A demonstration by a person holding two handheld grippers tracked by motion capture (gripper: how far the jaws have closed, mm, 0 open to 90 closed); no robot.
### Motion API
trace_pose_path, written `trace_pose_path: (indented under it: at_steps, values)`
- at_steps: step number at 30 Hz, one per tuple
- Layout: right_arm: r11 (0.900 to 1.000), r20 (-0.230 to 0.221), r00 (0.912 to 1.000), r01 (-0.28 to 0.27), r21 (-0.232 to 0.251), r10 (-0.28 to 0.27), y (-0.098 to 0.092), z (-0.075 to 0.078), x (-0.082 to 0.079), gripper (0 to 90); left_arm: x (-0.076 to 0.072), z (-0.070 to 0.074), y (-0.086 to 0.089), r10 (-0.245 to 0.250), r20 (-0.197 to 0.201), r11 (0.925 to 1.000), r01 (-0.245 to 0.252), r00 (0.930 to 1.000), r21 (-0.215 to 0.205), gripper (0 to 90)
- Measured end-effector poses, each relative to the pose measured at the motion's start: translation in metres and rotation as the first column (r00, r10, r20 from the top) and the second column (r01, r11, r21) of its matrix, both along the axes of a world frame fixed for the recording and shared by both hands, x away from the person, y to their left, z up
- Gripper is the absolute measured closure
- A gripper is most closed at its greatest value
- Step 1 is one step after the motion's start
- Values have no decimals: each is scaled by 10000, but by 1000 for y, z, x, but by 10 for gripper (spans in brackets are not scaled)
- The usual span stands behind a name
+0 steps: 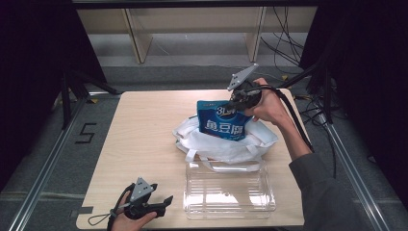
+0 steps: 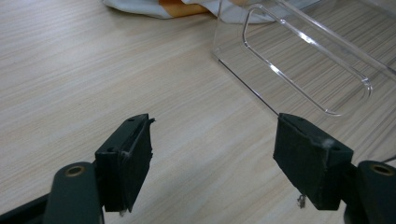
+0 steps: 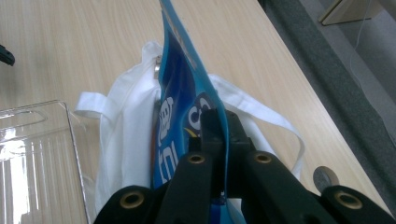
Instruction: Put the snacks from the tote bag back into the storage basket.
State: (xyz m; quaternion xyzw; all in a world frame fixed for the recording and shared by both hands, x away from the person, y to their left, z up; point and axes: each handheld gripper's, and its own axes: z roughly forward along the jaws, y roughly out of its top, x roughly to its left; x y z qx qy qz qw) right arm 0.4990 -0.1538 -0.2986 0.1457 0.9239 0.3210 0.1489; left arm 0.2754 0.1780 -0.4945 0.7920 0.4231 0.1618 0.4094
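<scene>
Right gripper: jaws closed flat on the top edge of a blue snack pouch, seen edge-on in the right gripper view.
Pouch position: upright, its lower part down in the mouth of a white cloth tote bag at the table's centre-right; whether it is going in or coming out cannot be told.
Long axis: the pouch hangs near-vertical from the grip – its broad printed face turned toward the person.
Left gripper: jaws spread wide, nothing between them, low over the wooden table at its near left corner.
Clear plastic tray: empty, lying just on the near side of the bag, to the right of the left gripper.
Key relation: the tray lies directly toward the person from the pouch – the right hand is the nearer, and already holds it.
</scene>
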Motion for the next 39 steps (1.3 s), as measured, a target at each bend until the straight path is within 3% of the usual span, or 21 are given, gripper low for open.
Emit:
trace_pose_path:
  at_steps: [1, 2, 3, 5, 9, 15, 17, 18, 22, 25, 26, 28, 29, 34, 35, 36, 38, 39]
  values:
    - [10000, 103, 9999, -1, -54, 2, 0, 0, 1, 900, 1, 1, 2, -148, 64, 9997, 147, 9999, 196, 272]
    - [10000, 130, 9999, -1, -73, 2, 0, 1, 1, 900, 0, -1, -1, 119, 40, 9997, -118, 9999, -227, 272]
    - [10000, 130, 9999, -1, -73, 2, 0, 1, 1, 900, 0, -2, -1, 135, 21, 9994, -134, 9999, -324, 272]
    - [9994, 216, 9995, -240, -236, 245, 1, 4, -1, 900, 0, -2, -1, 158, 4, 9992, -157, 9999, -363, 276]
    - [9995, 359, 9991, -217, -216, 224, 2, 11, -3, 900, 0, -1, -1, 148, 20, 9997, -148, 9999, -206, 279]
    - [9990, 917, 9957, -159, 428, 119, -5, 39, -8, 900, 0, -1, 0, 124, 18, 9998, -124, 9999, -136, 285]
    - [9987, 824, 9965, -155, 481, 115, -6, 42, -9, 900, 0, -1, 1, 36, 110, 9999, -35, 9999, -100, 285]
    - [9978, 1138, 9934, -227, 622, 155, -8, 50, -12, 900, -1, -1, 0, 181, 35, 9996, -180, 9998, -204, 286]
    - [9974, 1435, 9894, -308, 657, 211, -8, 61, -17, 900, 0, 0, 1, 59, 132, 10000, -59, 9999, 5, 286]
    - [9980, 1607, 9867, -344, 537, 253, -8, 70, -20, 900, 0, 0, 1, 66, 134, 10000, -66, 9999, 3, 287]
    - [9984, 1821, 9831, -273, 500, 177, -7, 73, -22, 900, 0, -1, 0, 173, 56, 9997, -172, 9998, -171, 287]
    - [9985, 1863, 9824, -238, 499, 141, -7, 80, -25, 900, 0, -1, 0, 162, 48, 9995, -161, 9999, -255, 288]
    - [9982, 1963, 9802, -356, 484, 254, -7, 83, -26, 900, 0, 0, 2, 25, -3, 10000, -25, 10000, -24, 289]
    - [9980, 2164, 9761, -330, 534, 207, -8, 100, -35, 900, 0, 0, 2, 153, 40, 9999, -153, 9999, 4, 290]
    - [9973, 2375, 9707, -506, 528, 367, -9, 104, -35, 900, 0, 0, 3, 149, 59, 9999, -149, 9999, 45, 290]
    - [9968, 2220, 9745, -471, 640, 318, -10, 106, -38, 900, 0, 0, 2, 137, 35, 9999, -137, 9999, 0, 290]
    - [9961, 2480, 9680, -565, 676, 381, -13, 114, -43, 900, 0, 0, 2, 160, 27, 9999, -160, 9999, -2, 290]
    - [9960, 2371, 9707, -570, 695, 390, -13, 116, -46, 900, 0, 0, 3, 144, 25, 9999, -144, 9999, -4, 290]
